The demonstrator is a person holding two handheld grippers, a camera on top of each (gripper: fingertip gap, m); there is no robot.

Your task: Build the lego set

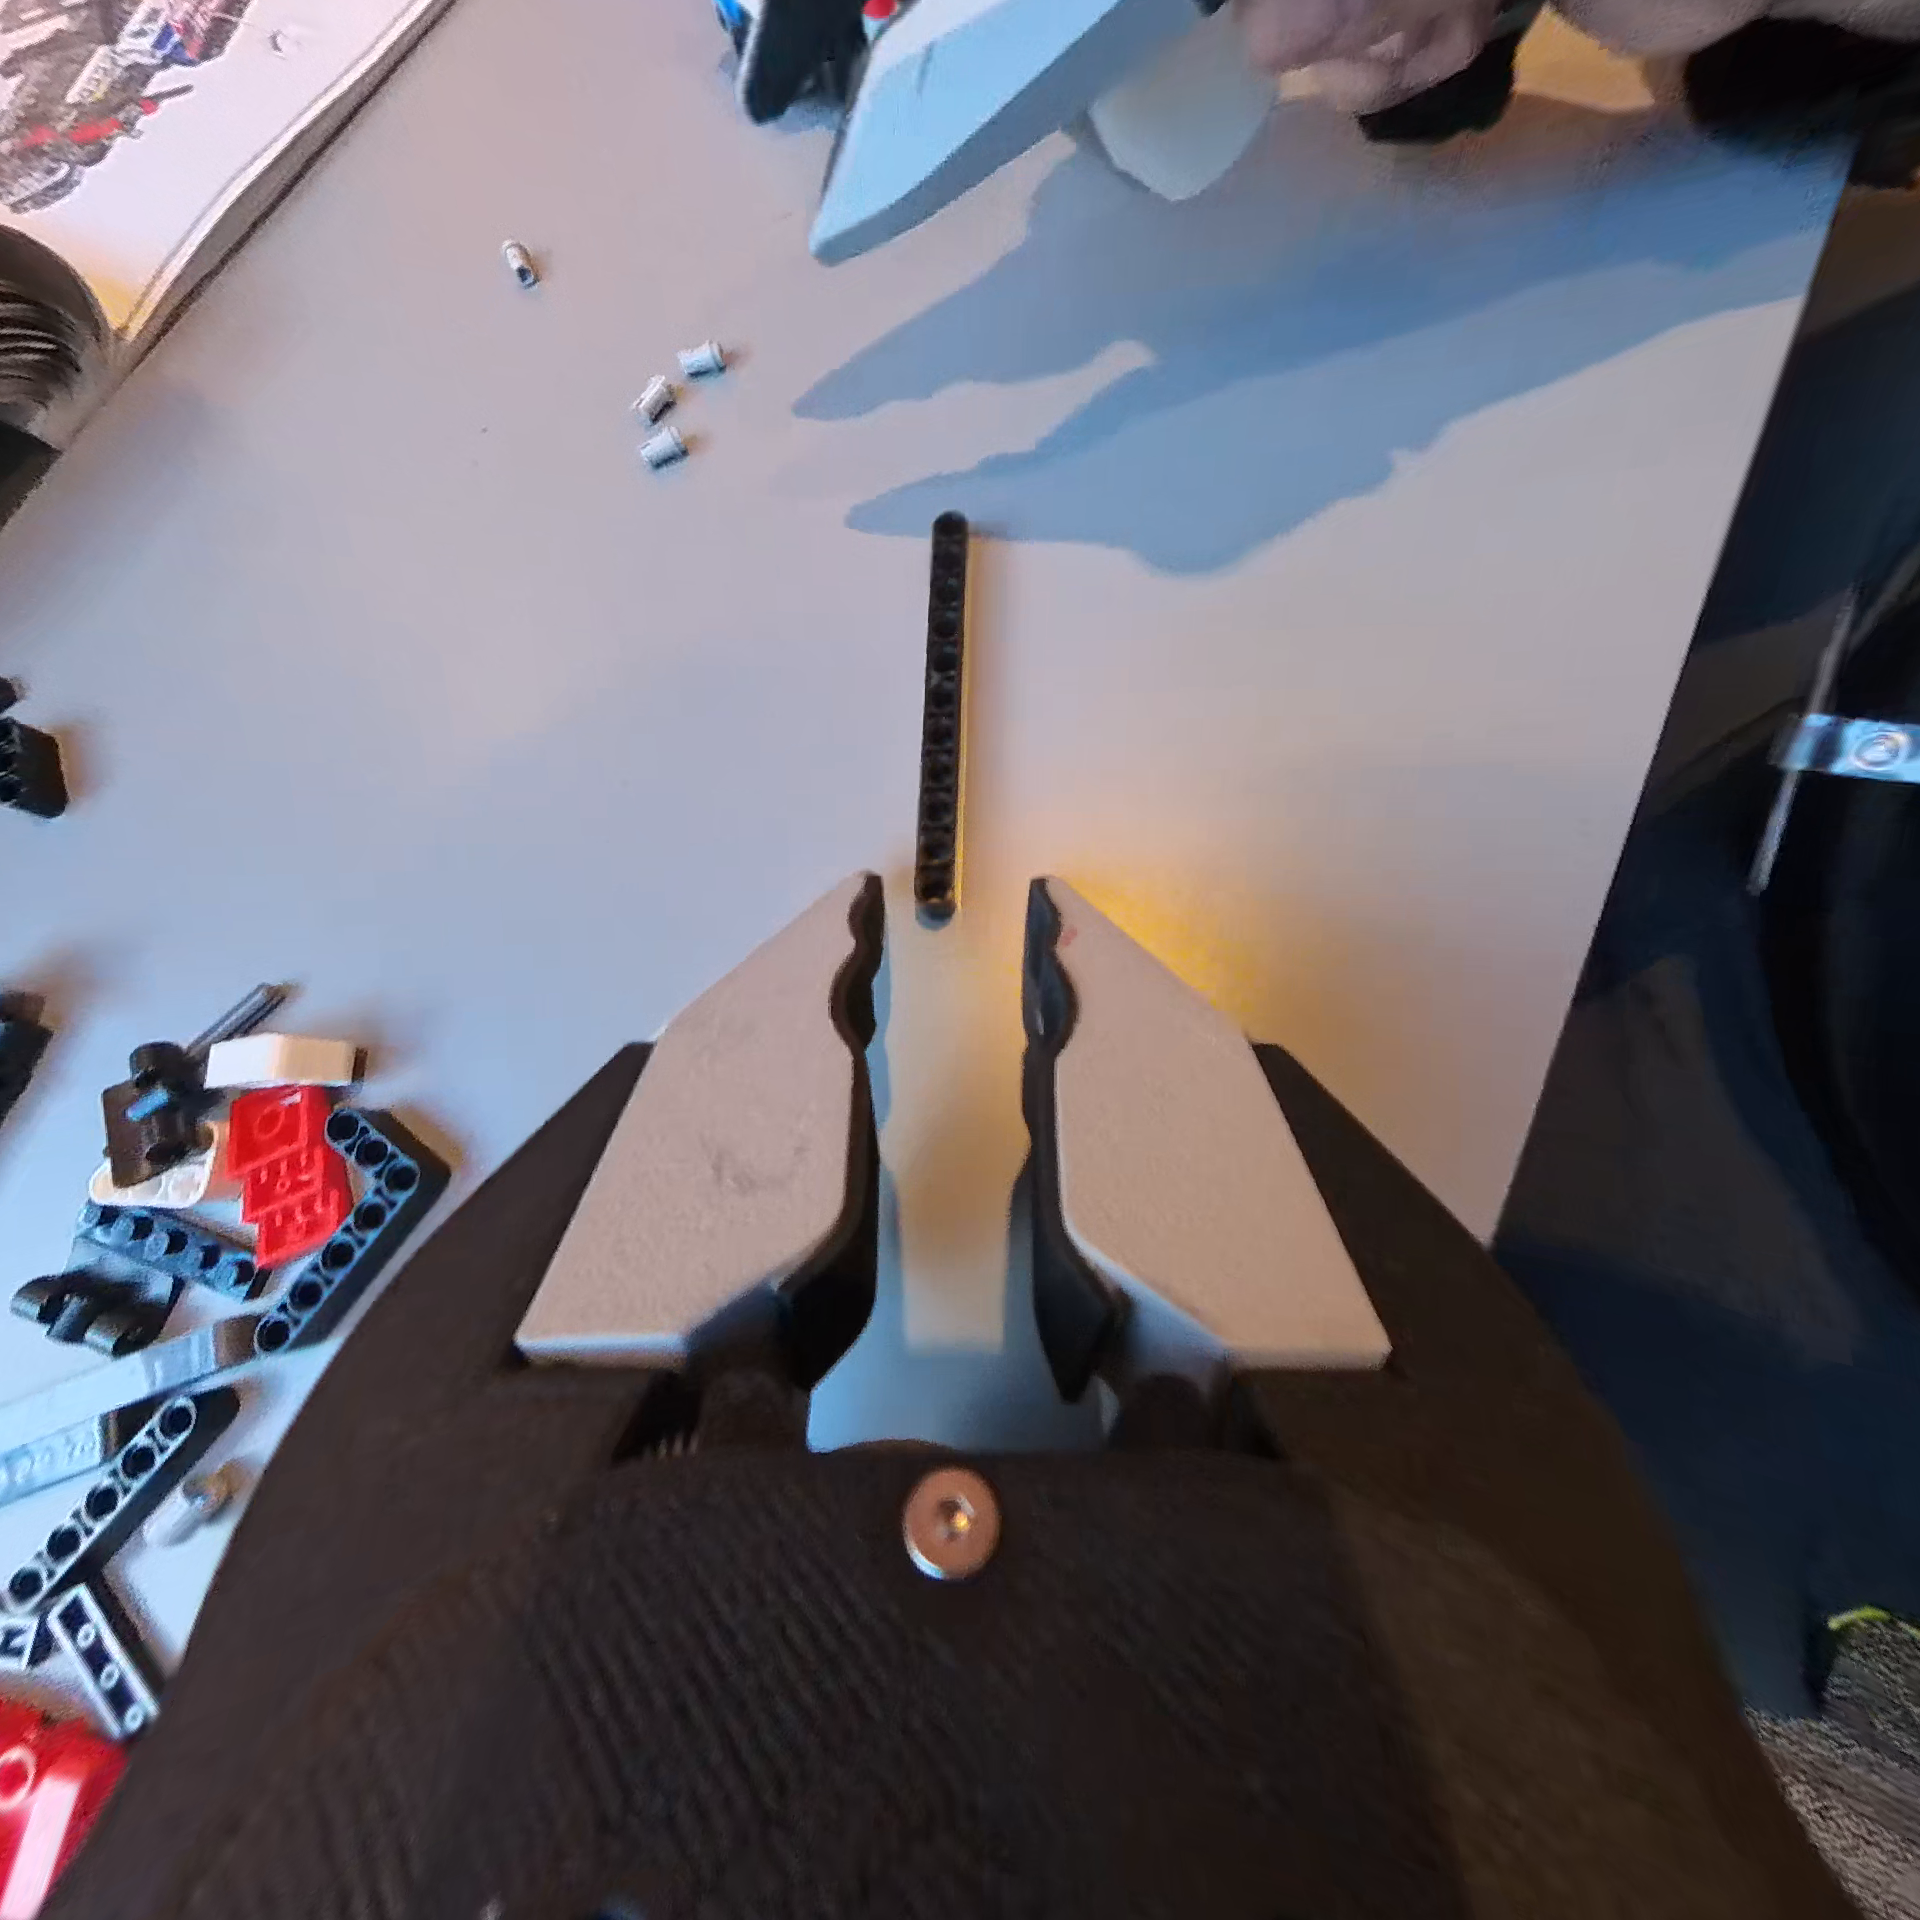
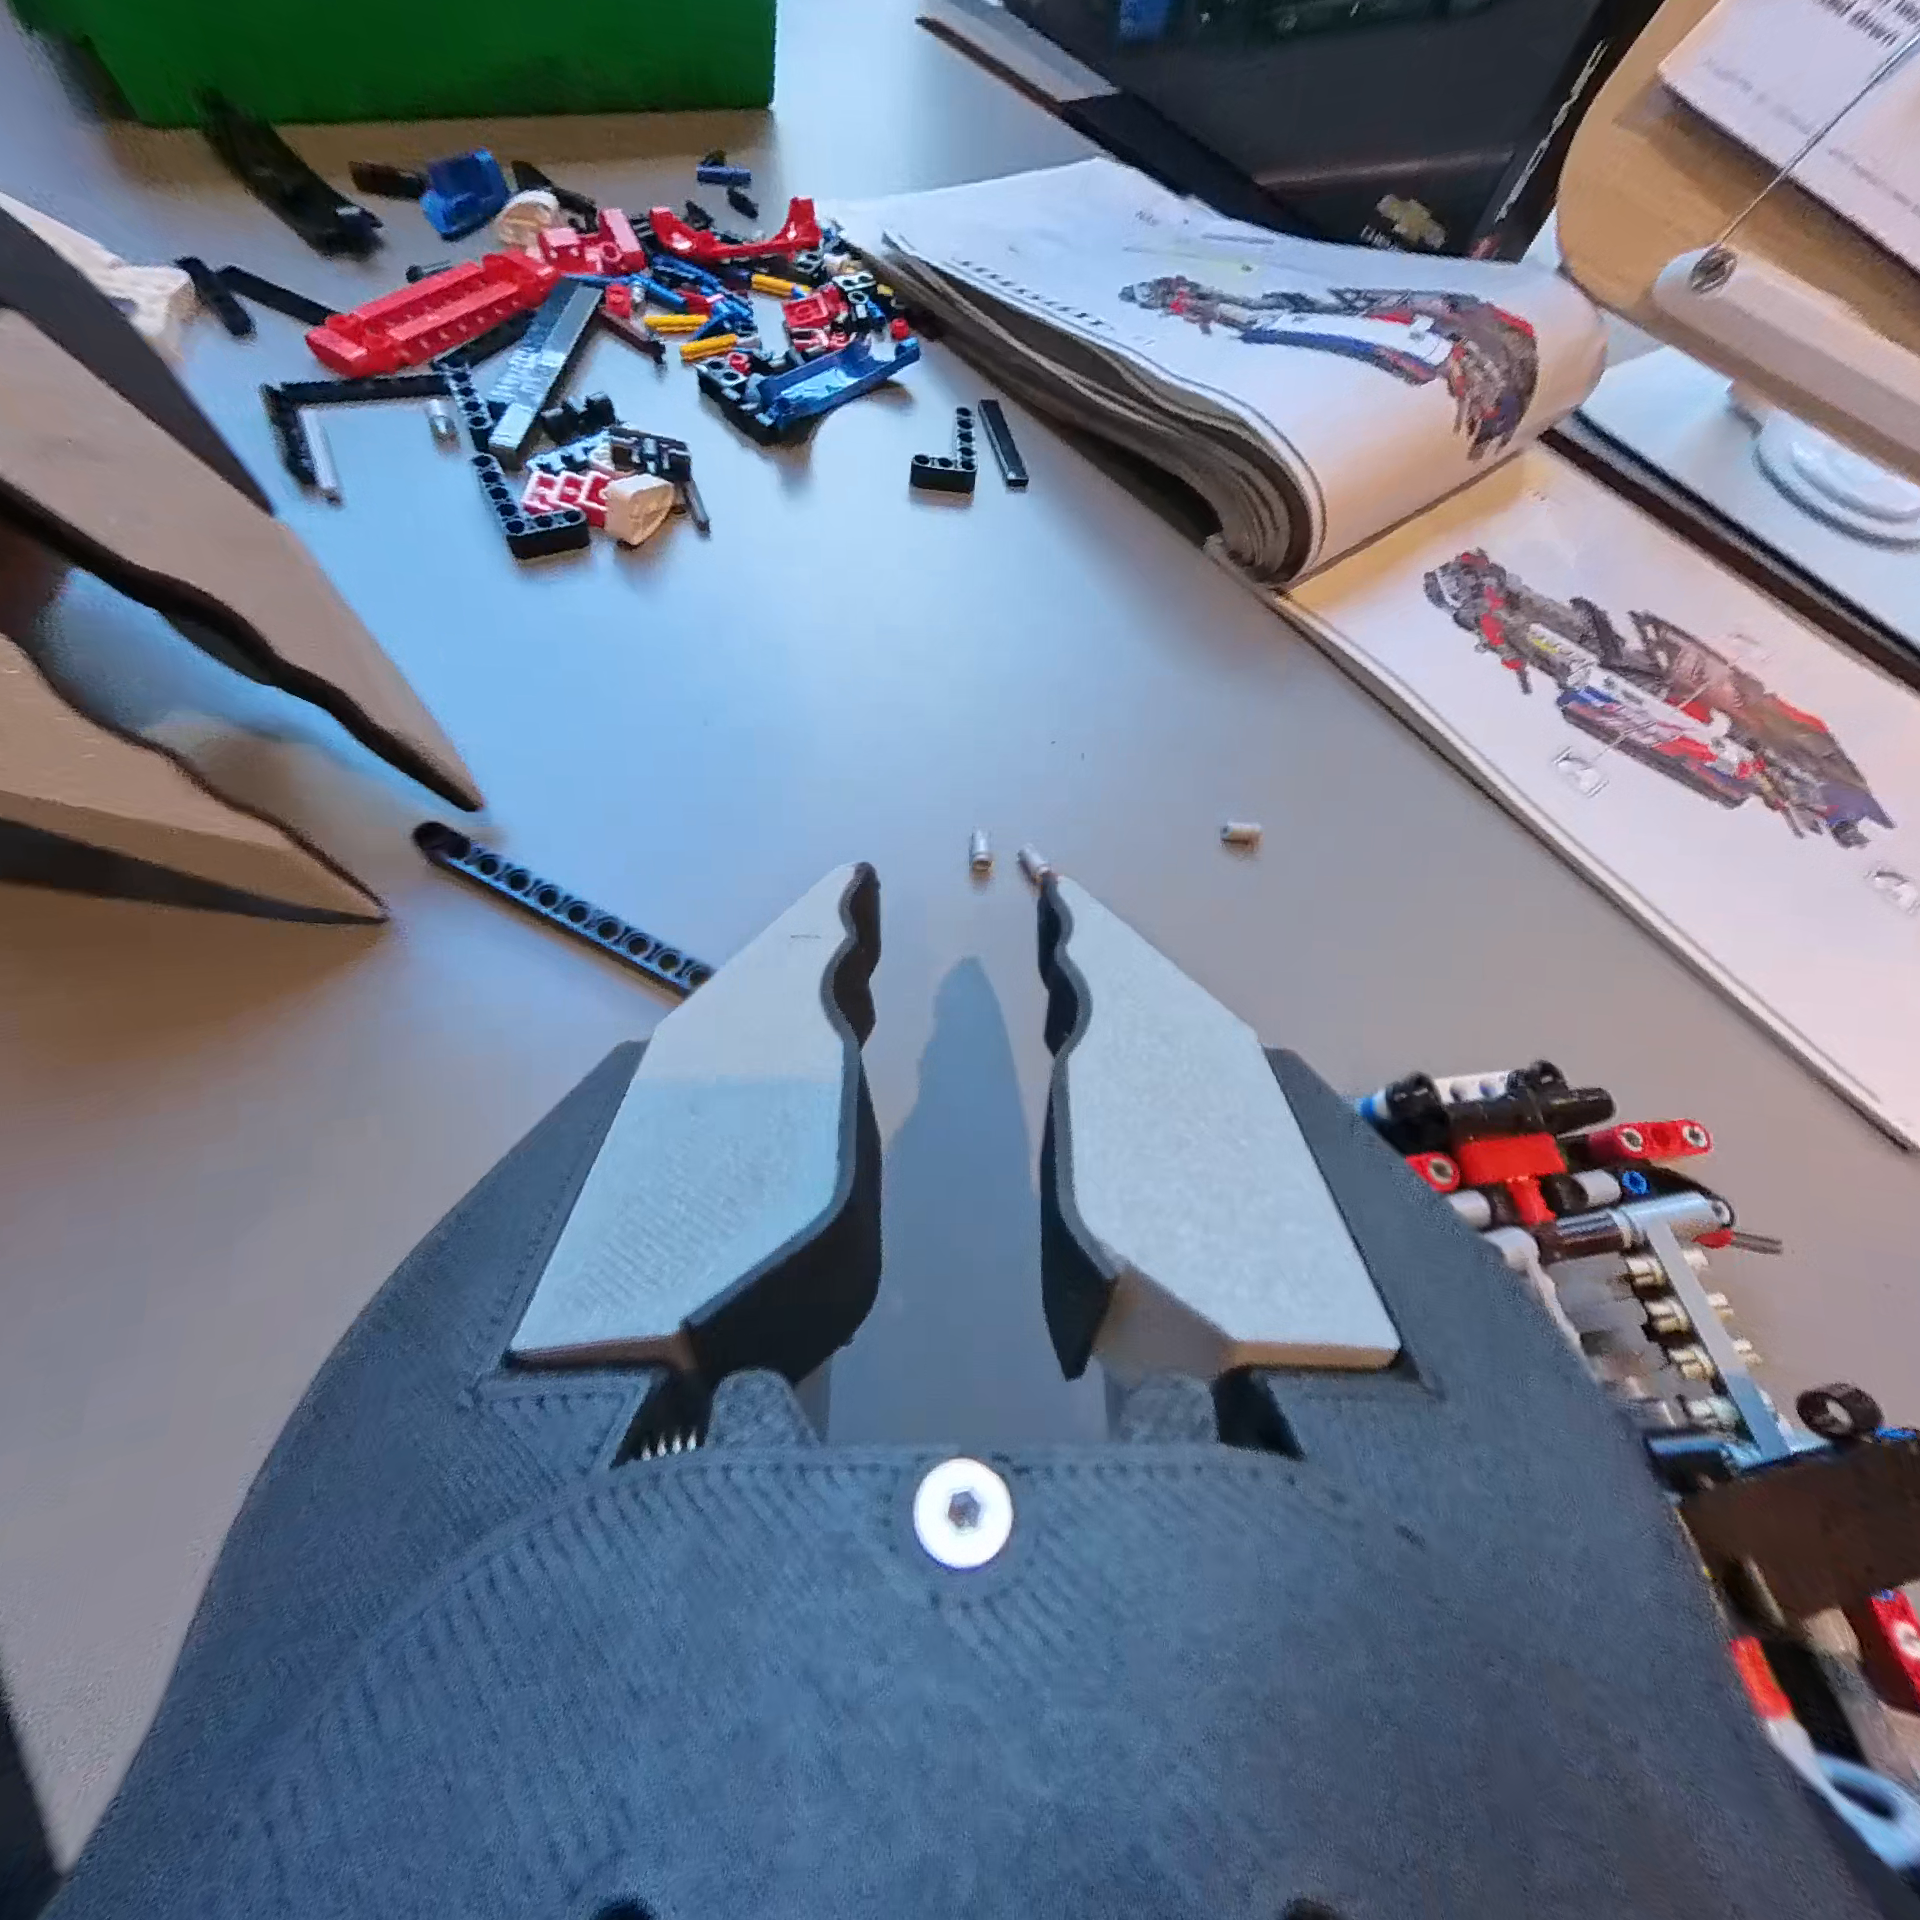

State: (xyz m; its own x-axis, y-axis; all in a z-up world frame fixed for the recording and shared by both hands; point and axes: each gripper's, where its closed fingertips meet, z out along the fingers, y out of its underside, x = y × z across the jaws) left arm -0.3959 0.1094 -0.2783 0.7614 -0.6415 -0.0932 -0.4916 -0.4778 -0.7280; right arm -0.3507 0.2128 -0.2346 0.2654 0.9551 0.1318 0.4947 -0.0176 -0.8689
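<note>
A long black beam with holes (image 1: pixel 943 717) lies flat on the white table, lengthwise just ahead of my left gripper (image 1: pixel 954 896), which is open and empty with the beam's near end between its tips. The beam also shows in the right wrist view (image 2: pixel 566 906), partly hidden behind my right gripper (image 2: pixel 958 885), which is open and empty. Small grey pins (image 2: pixel 981 850) lie just past its tips, another (image 2: pixel 1240 831) farther right; they also show in the left wrist view (image 1: pixel 665 403). A partly built model (image 2: pixel 1558 1216) sits right of the right gripper.
A pile of loose red, black and blue pieces (image 2: pixel 623 343) lies across the table, also at lower left in the left view (image 1: pixel 208 1216). An open instruction booklet (image 2: pixel 1403 468) lies right. A green box (image 2: pixel 416 52) stands far back. The table's edge (image 1: pixel 1662 727) runs along the right. The left gripper's tips are roughly 12 cm from the right gripper's.
</note>
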